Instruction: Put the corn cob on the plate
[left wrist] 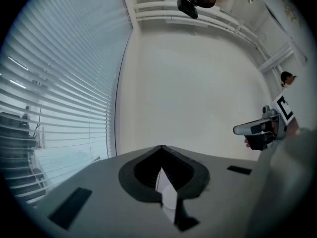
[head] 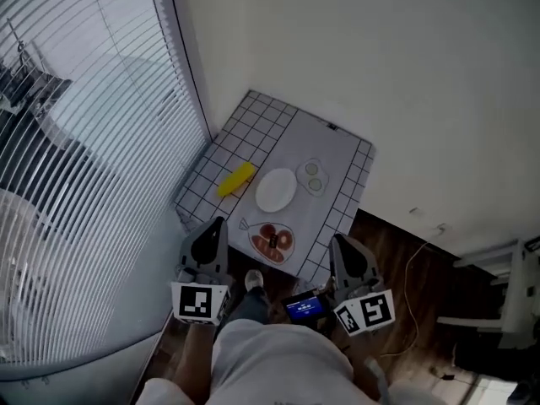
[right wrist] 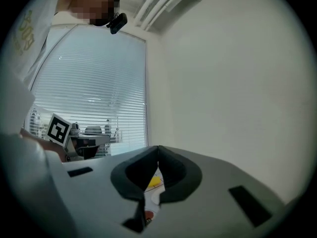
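Note:
A yellow corn cob point(head: 237, 178) lies on the left side of a small table with a grid-pattern cloth point(head: 253, 121). Just right of it sits an empty white plate point(head: 276, 190). My left gripper point(head: 217, 224) hovers short of the table's near left corner, shut and empty. The right gripper point(head: 337, 240) hangs off the near right corner, also shut with nothing in it. In the right gripper view the closed jaws point(right wrist: 158, 148) leave a slit through which the corn cob point(right wrist: 154, 182) shows. The left gripper view has its jaws point(left wrist: 162, 148) closed, pointing level at a bare wall.
A plate of red food point(head: 272, 240) sits at the table's near edge and a small dish point(head: 313, 176) right of the white plate. Window blinds point(head: 84, 184) run along the left. A cable point(head: 413, 268) lies on the wooden floor point(head: 396, 243), with furniture point(head: 510, 302) at far right.

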